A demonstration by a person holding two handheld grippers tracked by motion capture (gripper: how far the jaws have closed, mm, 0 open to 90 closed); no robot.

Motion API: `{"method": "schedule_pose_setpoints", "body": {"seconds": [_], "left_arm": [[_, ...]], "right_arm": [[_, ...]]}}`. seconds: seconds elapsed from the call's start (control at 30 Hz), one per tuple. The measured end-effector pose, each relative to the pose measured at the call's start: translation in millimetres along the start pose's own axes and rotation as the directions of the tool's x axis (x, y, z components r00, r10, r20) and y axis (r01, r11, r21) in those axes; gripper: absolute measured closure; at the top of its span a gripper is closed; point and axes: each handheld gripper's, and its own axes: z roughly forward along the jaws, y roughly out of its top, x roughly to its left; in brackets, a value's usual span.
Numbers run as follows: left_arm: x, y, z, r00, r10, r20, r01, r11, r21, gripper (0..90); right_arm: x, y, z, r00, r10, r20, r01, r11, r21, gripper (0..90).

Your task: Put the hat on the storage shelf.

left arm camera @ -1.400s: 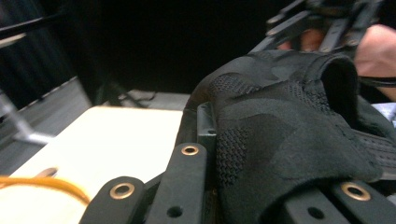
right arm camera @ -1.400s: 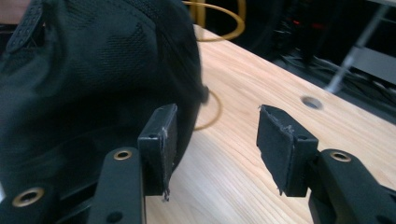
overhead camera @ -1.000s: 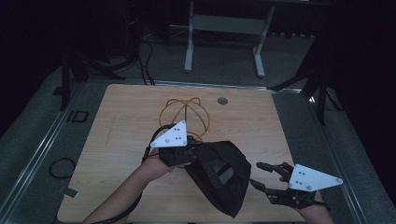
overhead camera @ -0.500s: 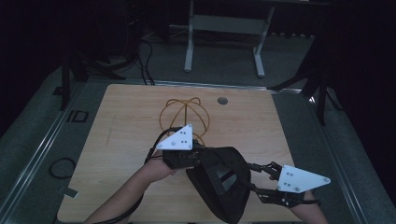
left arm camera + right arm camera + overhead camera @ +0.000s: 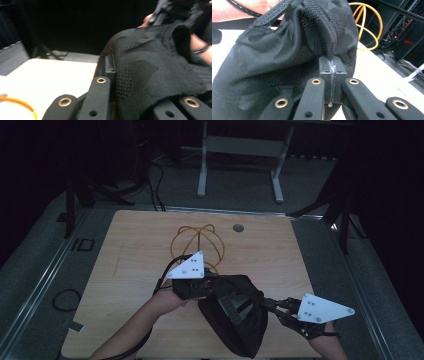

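The room is dark, and the light falls mostly on a wooden table [image 5: 140,270] with a small round hole [image 5: 238,227] near its far edge. The floor [image 5: 240,185] around it is grey. Behind the table stands a white metal frame [image 5: 240,150] with two legs. Black cables [image 5: 155,175] lie on the floor at the left, near a black stand [image 5: 70,205].

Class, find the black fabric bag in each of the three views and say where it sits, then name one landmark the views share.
High view: black fabric bag low and centre-right, between the left gripper and right gripper.
Left gripper view: bag across the right half, draped over the jaws.
Right gripper view: bag across centre and left, a fold pinched in the closed jaws.
Shared landmark: the yellow cable loop.
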Motion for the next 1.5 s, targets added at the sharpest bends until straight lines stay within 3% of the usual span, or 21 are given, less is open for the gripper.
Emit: {"method": "schedule_pose_setpoints", "body": {"seconds": [0.3,0.53,0.67,0.7,0.87,0.97,1.03,1.17,1.2,1.33,1.5], "left_arm": [[-1.2,-1.7,-1.5,0.9969,0.034,-0.071,-0.031,0.9986,0.043,67.9],[-3.8,-1.9,-2.1,0.9892,0.059,-0.134,-0.048,0.9957,0.079,57.7],[-4.6,-3.1,-3.7,0.9836,0.068,-0.167,-0.053,0.9943,0.092,56.5],[-4.5,-3.5,-4.5,0.9834,0.067,-0.168,-0.052,0.9943,0.093,56.5],[-4.0,-5.5,-8.3,0.9789,0.060,-0.195,-0.042,0.9944,0.097,56.7],[-2.7,-10.4,-13.6,0.9761,0.048,-0.212,-0.029,0.9952,0.093,56.7],[-2.4,-14.4,-16.8,0.9708,0.049,-0.235,-0.027,0.9952,0.094,56.6],[-2.1,-24.3,-23.4,0.9713,0.041,-0.234,-0.016,0.9941,0.108,54.8],[-2.4,-27.0,-24.7,0.9680,0.042,-0.247,-0.014,0.9934,0.113,54.8],[-1.4,-39.5,-31.2,0.9679,0.016,-0.251,0.014,0.9931,0.116,54.9],[0.4,-58.1,-40.8,0.9599,-0.024,-0.279,0.055,0.9929,0.105,54.8]], "right_arm": [[-4.7,0.7,-9.4,0.9997,0.025,0.001,-0.025,0.999,-0.022,90.0],[-12.0,-1.0,-20.0,0.9970,0.064,0.043,-0.063,0.997,-0.036,90.0],[-17.0,-2.0,-25.8,0.9928,0.092,0.078,-0.089,0.995,-0.043,90.0],[-18.2,-2.0,-27.4,0.9902,0.098,0.100,-0.094,0.995,-0.039,90.0],[-22.4,-1.9,-31.7,0.9862,0.110,0.124,-0.105,0.993,-0.044,90.0],[-25.6,-2.2,-34.2,0.9811,0.124,0.149,-0.119,0.992,-0.046,90.0],[-27.8,-2.7,-34.9,0.9788,0.134,0.155,-0.128,0.991,-0.049,90.0],[-32.8,-3.3,-36.0,0.9714,0.153,0.181,-0.146,0.988,-0.053,90.0],[-33.9,-3.2,-35.9,0.9692,0.162,0.185,-0.154,0.986,-0.056,90.0],[-40.5,-1.8,-34.7,0.9637,0.175,0.201,-0.166,0.984,-0.061,90.0],[-49.0,3.4,-30.0,0.9539,0.189,0.233,-0.178,0.982,-0.066,90.0]]}}
